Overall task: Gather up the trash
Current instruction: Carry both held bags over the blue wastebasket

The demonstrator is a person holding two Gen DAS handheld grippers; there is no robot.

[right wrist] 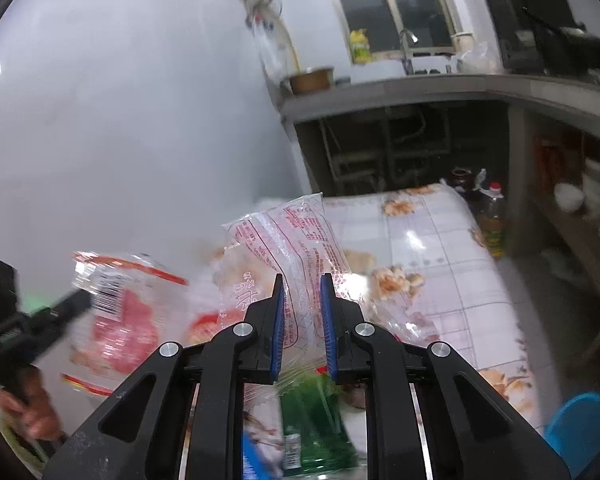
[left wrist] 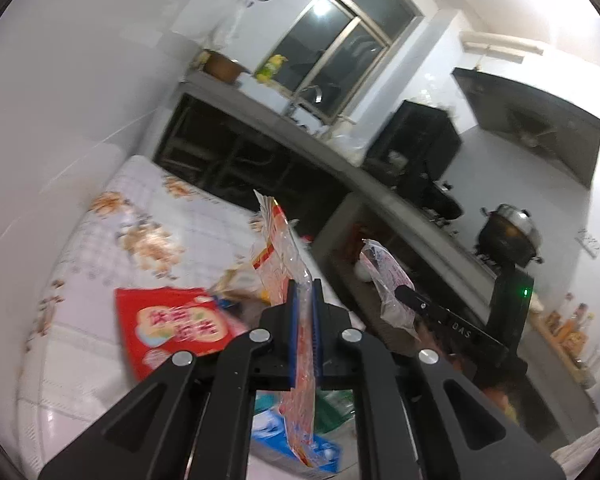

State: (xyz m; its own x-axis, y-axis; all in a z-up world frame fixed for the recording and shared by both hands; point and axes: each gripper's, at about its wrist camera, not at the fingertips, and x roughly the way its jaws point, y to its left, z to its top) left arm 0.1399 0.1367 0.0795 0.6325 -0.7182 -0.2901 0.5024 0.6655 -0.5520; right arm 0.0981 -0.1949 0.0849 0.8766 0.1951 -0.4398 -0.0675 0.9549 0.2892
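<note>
Item: my left tongs (left wrist: 305,320) were clamped on a red-printed wrapper (left wrist: 278,248), my right tongs (right wrist: 302,320) on a clear printed bag (right wrist: 292,240), both held above the tiled surface (right wrist: 440,264). Best handling, I judged: keep both grips firm, since thin film slips. Remaining on the surface: red packet (left wrist: 172,328), green packet (right wrist: 316,424), blue packet (left wrist: 272,432). No bin was visible.

Bright ceiling glare, motion blur — fisheye-warped edges
</note>
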